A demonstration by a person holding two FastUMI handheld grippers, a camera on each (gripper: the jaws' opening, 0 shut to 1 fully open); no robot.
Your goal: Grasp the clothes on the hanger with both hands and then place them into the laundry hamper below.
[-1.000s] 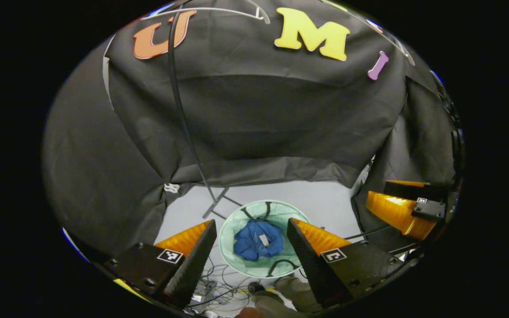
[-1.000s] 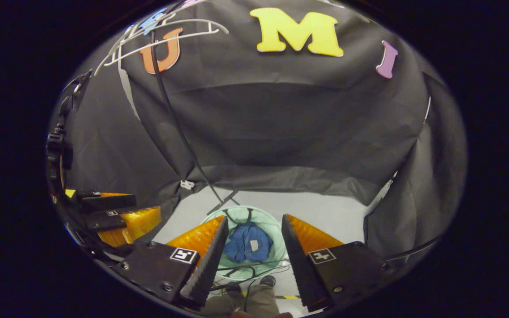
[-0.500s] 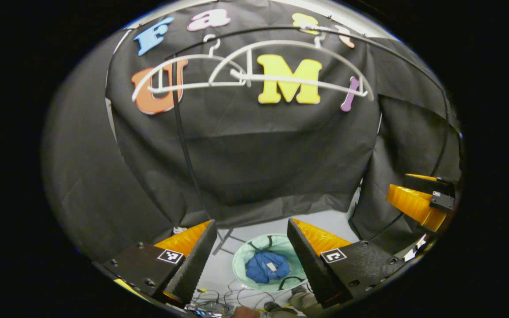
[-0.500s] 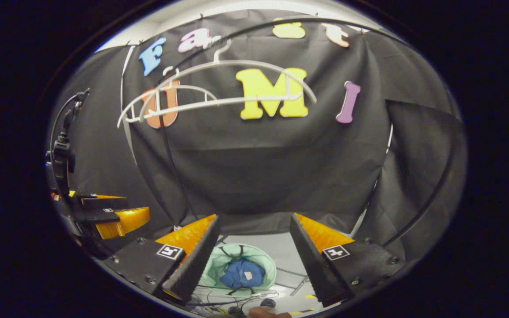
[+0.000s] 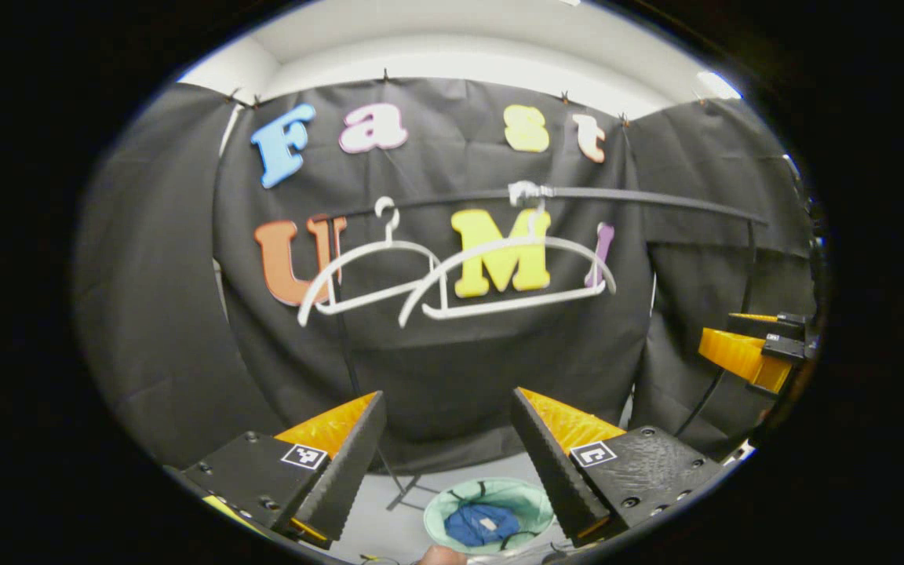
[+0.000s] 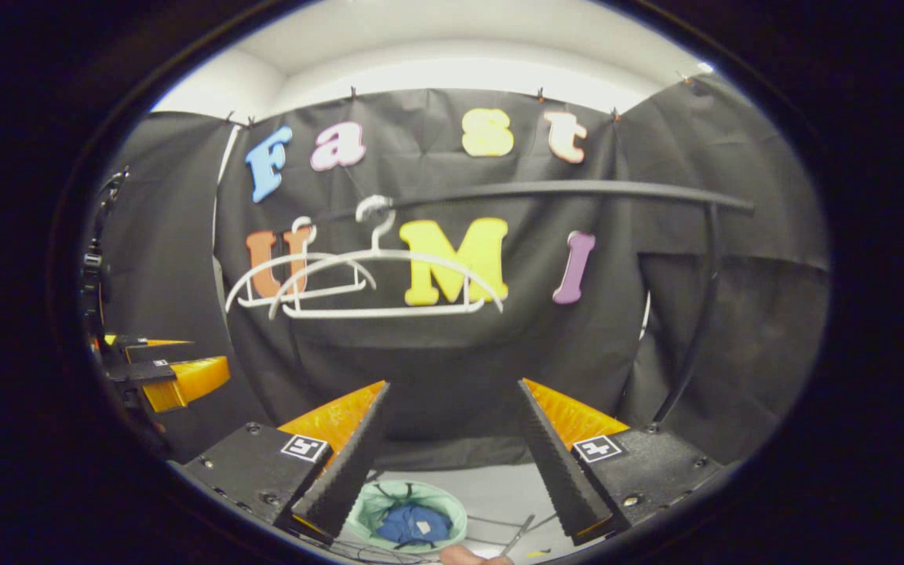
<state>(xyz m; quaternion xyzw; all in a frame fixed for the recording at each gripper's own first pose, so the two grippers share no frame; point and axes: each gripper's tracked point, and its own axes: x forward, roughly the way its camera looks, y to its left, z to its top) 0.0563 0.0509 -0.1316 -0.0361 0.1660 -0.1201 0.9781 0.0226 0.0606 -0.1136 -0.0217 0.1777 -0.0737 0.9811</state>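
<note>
Down at the bottom of the left gripper view, the left gripper has its two fingers spread wide with nothing between them. Far below and just past the fingertips sits the green laundry hamper, and the blue clothes lie bunched up inside it. Up ahead, two white hangers hang bare from the black rail, side by side, their long bars running left to right. The right gripper peeks in at the right edge, and I cannot tell from there how its fingers stand. Next, in the right gripper view, the right gripper is spread wide too and holds nothing. The hamper is below it, a little to the left, with the blue clothes in it. The bare hangers hang up and to the left. Both grippers look about as far from the hamper as each other, so I think the job is done. A second ago both cameras looked down at the hamper and it looked big; now both have lifted and tipped up, and the hamper is small and low while the hangers sit in the middle.
</note>
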